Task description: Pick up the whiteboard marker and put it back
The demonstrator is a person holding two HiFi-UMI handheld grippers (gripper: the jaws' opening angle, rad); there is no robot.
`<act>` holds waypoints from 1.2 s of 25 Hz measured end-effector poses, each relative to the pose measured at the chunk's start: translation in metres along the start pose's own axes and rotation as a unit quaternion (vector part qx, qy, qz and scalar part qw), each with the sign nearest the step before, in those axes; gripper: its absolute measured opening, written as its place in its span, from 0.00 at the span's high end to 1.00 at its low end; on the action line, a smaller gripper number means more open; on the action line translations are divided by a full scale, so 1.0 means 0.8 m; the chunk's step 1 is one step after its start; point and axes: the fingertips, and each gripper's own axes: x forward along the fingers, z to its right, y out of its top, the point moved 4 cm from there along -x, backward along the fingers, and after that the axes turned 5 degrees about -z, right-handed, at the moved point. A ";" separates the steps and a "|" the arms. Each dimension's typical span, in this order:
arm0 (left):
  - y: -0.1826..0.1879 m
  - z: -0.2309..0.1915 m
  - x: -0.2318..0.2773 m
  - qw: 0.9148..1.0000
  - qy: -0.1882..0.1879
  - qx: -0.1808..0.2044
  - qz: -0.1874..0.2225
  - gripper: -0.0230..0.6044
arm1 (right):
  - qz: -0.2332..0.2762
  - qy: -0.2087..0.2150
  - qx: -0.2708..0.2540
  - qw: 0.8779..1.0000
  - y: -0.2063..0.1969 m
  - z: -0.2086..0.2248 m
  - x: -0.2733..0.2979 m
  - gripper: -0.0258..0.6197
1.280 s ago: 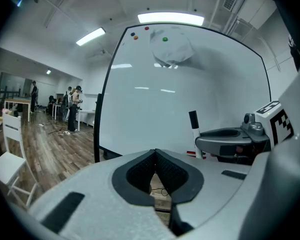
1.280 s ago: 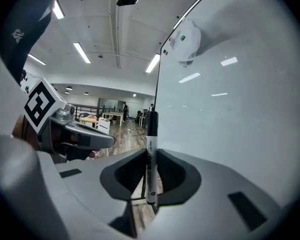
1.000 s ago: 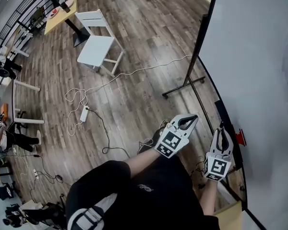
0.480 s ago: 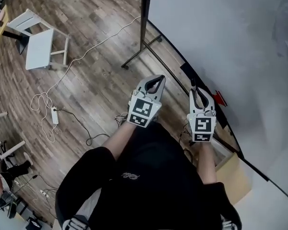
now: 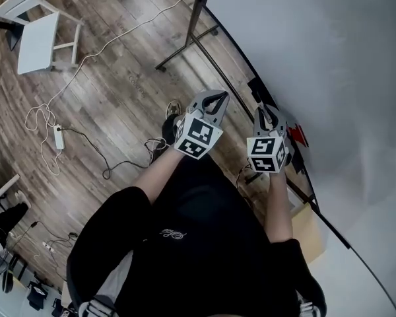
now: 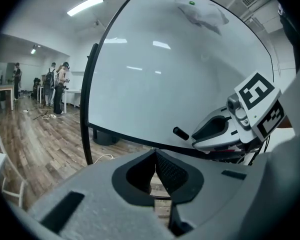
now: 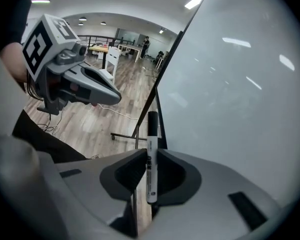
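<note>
The whiteboard marker (image 7: pixel 151 171), white with a black cap, sticks out forward from my right gripper (image 7: pixel 149 153), which is shut on its barrel. In the head view the right gripper (image 5: pixel 263 113) hangs close to the whiteboard (image 5: pixel 330 58), just above its lower edge and a red item (image 5: pixel 296 136) there. My left gripper (image 5: pixel 212 100) floats to the left of it over the floor, shut with nothing held. From the left gripper view (image 6: pixel 155 155) the right gripper (image 6: pixel 225 130) shows with the marker's black end (image 6: pixel 180 133) poking out.
The board's black stand foot (image 5: pixel 188 43) reaches across the wooden floor. A white chair (image 5: pixel 36 35) stands at far left, with a white cable and power strip (image 5: pixel 58 137) nearby. A cardboard box (image 5: pixel 311 233) sits under the board. People stand far off (image 6: pixel 57 86).
Both grippers have sunk and drawn closer to the board's lower edge. The right gripper has rolled and tipped downward with the marker still in it.
</note>
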 end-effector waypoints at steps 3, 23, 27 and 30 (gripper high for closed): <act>-0.004 -0.011 0.003 1.000 0.006 0.006 -0.007 0.95 | -0.025 0.002 -0.003 1.000 -0.004 0.001 0.020 0.88; -0.017 -0.039 0.062 0.999 -0.011 0.010 -0.041 0.95 | -0.095 -0.002 -0.023 0.995 -0.027 0.004 0.083 0.88; -0.018 -0.030 0.066 0.999 -0.022 0.010 -0.043 0.95 | -0.095 0.001 -0.018 0.995 -0.027 0.003 0.080 0.88; -0.018 -0.026 0.066 0.999 -0.028 0.007 -0.046 0.95 | -0.095 0.002 -0.023 0.995 -0.024 0.001 0.077 0.88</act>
